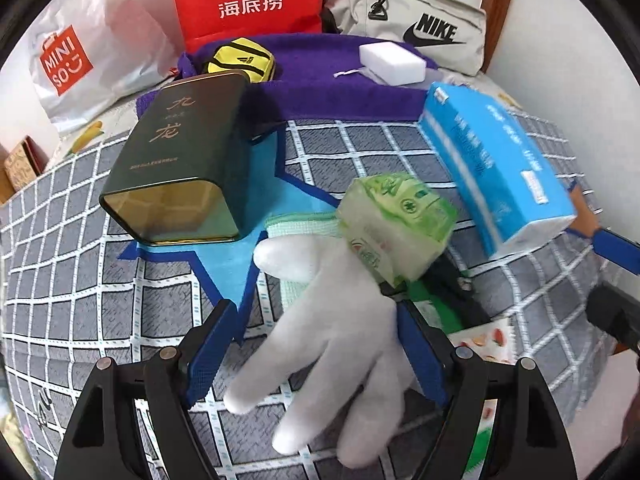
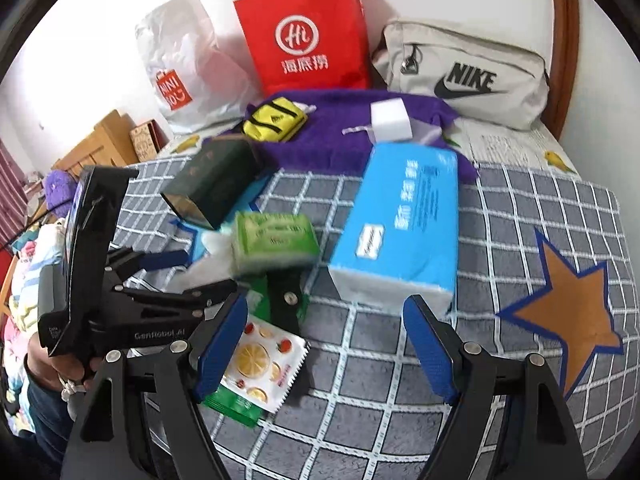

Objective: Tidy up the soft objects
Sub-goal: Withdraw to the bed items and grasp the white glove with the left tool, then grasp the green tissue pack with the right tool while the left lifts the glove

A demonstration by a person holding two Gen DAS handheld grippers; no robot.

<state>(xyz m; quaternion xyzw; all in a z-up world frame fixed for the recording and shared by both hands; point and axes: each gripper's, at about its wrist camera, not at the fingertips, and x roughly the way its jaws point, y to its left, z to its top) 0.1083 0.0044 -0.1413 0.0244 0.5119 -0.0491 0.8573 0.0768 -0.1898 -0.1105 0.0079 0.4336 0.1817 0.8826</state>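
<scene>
Your left gripper (image 1: pixel 316 356) is hovering with its jaws apart around the white glove (image 1: pixel 320 344), which is lying on the checked bedspread (image 1: pixel 100 300) with its fingers pointing near-left and its cuff running far-right under the green tissue pack (image 1: pixel 396 224). Judging from this, the glove's long axis is crossing the jaws diagonally, so you are best placed to close on its palm. Your right gripper (image 2: pixel 326 344), jaws also apart and empty, is sitting just near of the blue tissue pack (image 2: pixel 400 232).

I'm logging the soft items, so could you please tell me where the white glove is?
In the left wrist view, the white glove lies on the checked blanket between the open left hand-held gripper fingers, beside the green tissue pack.
</scene>
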